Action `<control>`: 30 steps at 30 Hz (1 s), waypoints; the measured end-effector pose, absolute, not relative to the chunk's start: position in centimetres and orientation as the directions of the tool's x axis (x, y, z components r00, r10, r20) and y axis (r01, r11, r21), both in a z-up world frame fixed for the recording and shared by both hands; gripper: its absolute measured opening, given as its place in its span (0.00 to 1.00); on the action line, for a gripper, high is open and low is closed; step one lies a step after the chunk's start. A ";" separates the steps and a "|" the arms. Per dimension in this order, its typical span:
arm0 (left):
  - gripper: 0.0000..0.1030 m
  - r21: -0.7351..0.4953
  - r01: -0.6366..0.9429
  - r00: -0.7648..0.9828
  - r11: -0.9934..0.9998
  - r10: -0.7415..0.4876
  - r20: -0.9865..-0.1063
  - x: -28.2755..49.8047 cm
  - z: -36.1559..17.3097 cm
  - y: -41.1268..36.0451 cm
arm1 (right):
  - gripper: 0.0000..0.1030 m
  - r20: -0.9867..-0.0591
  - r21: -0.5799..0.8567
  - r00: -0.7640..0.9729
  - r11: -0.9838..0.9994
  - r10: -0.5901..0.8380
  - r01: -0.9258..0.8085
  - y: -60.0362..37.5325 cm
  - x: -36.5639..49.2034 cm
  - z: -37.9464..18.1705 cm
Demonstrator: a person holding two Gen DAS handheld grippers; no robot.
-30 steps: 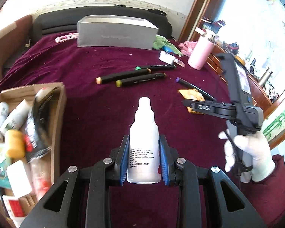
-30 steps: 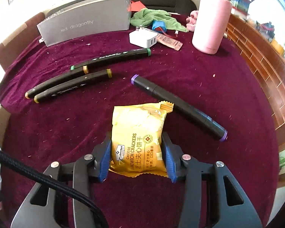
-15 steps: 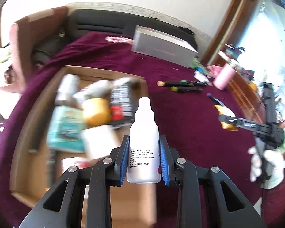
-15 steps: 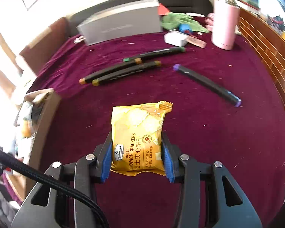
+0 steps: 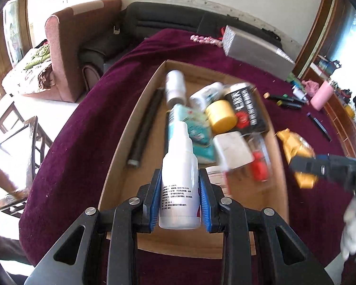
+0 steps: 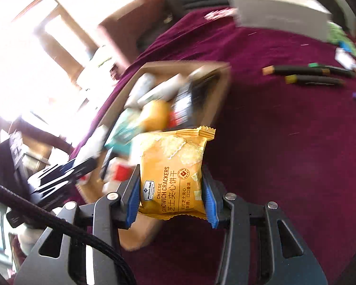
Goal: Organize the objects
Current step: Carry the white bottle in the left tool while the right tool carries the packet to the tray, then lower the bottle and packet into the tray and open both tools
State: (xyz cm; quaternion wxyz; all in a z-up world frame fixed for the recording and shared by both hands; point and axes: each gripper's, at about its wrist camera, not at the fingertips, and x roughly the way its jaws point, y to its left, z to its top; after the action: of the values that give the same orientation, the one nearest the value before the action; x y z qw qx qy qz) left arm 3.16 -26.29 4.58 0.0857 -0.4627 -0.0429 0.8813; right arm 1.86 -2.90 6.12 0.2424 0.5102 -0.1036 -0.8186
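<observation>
both loads now swung over from the table: left gripper (image 5: 180, 210) clamps the white dropper bottle (image 5: 180, 180) above the cardboard box (image 5: 121, 147); right gripper (image 6: 172, 203) pinches the cheese cracker packet (image 6: 174, 171) beside it. drop-off looks next.

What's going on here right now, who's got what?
A person is tidying loose items off a maroon cloth-covered table into a shallow brown cardboard tray. The left tongs grip a white plastic dropper bottle above the tray, which already holds bottles, packets and a yellow-lidded jar. The right tongs grip a yellow cheese sandwich cracker packet near the tray's edge. Several black marker pens lie on the cloth, not yet collected.
</observation>
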 end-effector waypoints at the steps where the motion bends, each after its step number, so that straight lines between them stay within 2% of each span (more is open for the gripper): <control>1: 0.24 -0.143 -0.105 -0.555 -0.984 0.177 -0.813 3.0 4.3 -26.4 | 0.43 -0.787 0.420 -0.345 -0.854 -0.511 0.305 -3.9 2.0 5.8; 6: 0.25 -0.130 -0.076 -0.536 -0.989 0.151 -0.831 2.5 2.7 -27.7 | 0.43 -0.814 0.411 -0.268 -0.838 -0.514 0.359 -9.0 3.3 3.5; 12: 0.25 -0.156 -0.068 -0.552 -0.985 0.167 -0.817 2.6 2.4 -28.1 | 0.43 -0.853 0.309 -0.292 -0.869 -0.433 0.386 -11.4 3.9 2.2; 16: 0.27 -0.164 -0.069 -0.558 -0.984 0.175 -0.811 2.6 2.4 -28.1 | 0.44 -0.864 0.298 -0.287 -0.879 -0.414 0.371 -11.2 3.7 1.5; 21: 0.30 -0.231 -0.054 -0.570 -0.971 0.220 -0.792 2.9 3.2 -28.8 | 0.50 -0.860 0.267 -0.323 -0.887 -0.396 0.378 -11.3 3.7 1.8; 23: 0.48 -0.263 -0.052 -0.586 -0.963 0.243 -0.773 3.2 4.0 -29.1 | 0.50 -0.852 0.264 -0.339 -0.886 -0.400 0.381 -11.1 4.0 2.2; 25: 0.56 -0.289 -0.059 -0.609 -0.955 0.264 -0.748 3.7 4.9 -29.3 | 0.50 -0.839 0.256 -0.364 -0.884 -0.405 0.391 -11.0 4.4 2.8; 27: 0.59 -0.318 -0.063 -0.633 -0.946 0.284 -0.720 4.1 5.9 -29.5 | 0.50 -0.824 0.227 -0.407 -0.889 -0.393 0.398 -10.7 4.9 3.9; 29: 0.71 -0.339 -0.054 -0.648 -0.939 0.292 -0.704 4.5 6.9 -29.7 | 0.52 -0.810 0.199 -0.447 -0.894 -0.380 0.401 -10.3 5.7 4.8; 30: 0.72 -0.340 -0.046 -0.654 -0.939 0.286 -0.701 4.6 7.2 -29.7 | 0.53 -0.803 0.185 -0.465 -0.897 -0.373 0.401 -10.1 5.9 5.1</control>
State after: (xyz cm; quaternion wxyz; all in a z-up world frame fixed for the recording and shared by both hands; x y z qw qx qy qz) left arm 4.56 -29.65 7.23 0.0925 -0.4057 -0.1475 0.8973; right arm 5.87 -10.15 5.14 0.2261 0.4654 0.0147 -0.8556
